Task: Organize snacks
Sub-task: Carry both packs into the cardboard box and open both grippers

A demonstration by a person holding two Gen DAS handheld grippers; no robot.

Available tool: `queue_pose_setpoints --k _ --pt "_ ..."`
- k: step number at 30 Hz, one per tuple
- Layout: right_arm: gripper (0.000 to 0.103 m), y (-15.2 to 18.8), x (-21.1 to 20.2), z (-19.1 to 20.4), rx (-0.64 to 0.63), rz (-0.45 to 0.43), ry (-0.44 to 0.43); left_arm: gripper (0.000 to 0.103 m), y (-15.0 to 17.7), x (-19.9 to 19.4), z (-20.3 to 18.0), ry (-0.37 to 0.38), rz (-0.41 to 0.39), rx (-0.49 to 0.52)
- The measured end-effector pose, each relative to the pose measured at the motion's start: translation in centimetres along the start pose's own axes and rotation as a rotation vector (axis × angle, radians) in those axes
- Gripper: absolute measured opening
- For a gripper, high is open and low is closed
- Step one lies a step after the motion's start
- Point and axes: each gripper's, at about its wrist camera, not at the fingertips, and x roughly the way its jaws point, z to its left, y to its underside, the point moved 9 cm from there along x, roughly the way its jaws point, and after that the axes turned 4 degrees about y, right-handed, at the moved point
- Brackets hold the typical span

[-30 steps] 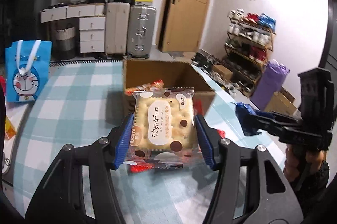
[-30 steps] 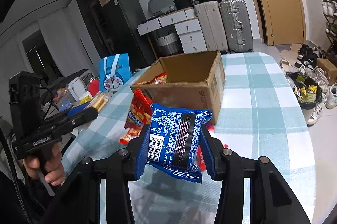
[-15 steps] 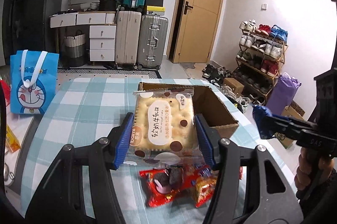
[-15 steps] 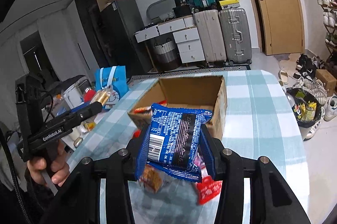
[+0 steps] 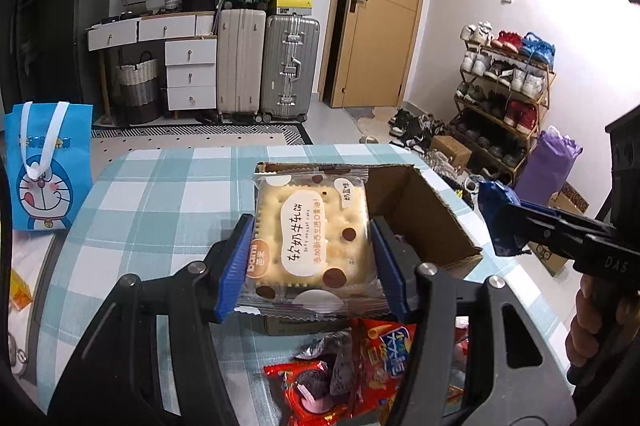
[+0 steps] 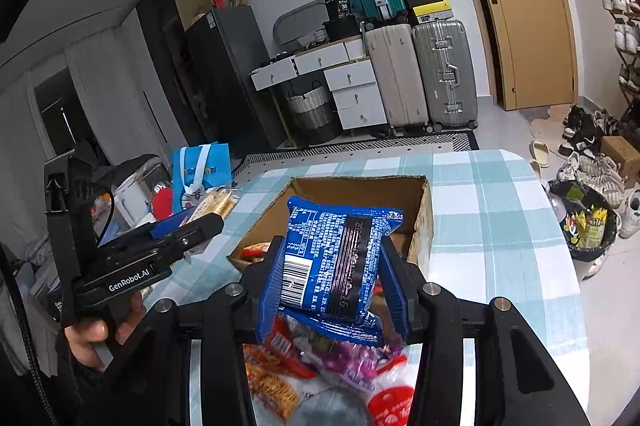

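Observation:
My left gripper (image 5: 310,264) is shut on a clear-wrapped cracker packet (image 5: 310,238) and holds it in the air over the near edge of an open cardboard box (image 5: 424,214). My right gripper (image 6: 334,276) is shut on a blue snack packet (image 6: 334,258) and holds it above the near wall of the same box (image 6: 424,222). Loose red and orange snack packets (image 5: 344,374) lie on the checked tablecloth below both grippers; they also show in the right wrist view (image 6: 320,366). Each gripper appears in the other's view, the right (image 5: 500,218) and the left (image 6: 188,222).
A blue Doraemon bag (image 5: 44,165) stands at the table's left edge. A bin (image 6: 588,226) sits on the floor beyond the table's right edge. Suitcases (image 5: 268,61), drawers and a shoe rack (image 5: 504,93) line the room behind the table.
Both grippers have risen and moved forward with their packets, so the box's open top and the loose packets below have come into view.

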Motion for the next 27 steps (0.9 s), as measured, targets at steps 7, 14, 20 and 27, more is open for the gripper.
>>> queue_pose_setpoints --k 7,14,20,27 --pt "0.046 -0.1 2.7 -0.8 0.018 0.022 0.015 0.055 0.6 3.5 -0.4 -0.007 0.032 0.024" --pt "0.046 0.3 4.6 -1.4 0.031 0.042 0.014 0.055 1.0 6.5 -0.9 -0.021 0.056 0.051" --pt "0.046 0.6 5.8 -1.3 0.023 0.047 0.009 0.055 1.3 8.6 -1.2 -0.013 0.070 0.056" --pt "0.046 0.8 6.9 -1.7 0.040 0.053 0.006 0.055 1.8 12.1 -1.4 0.002 0.108 0.067"
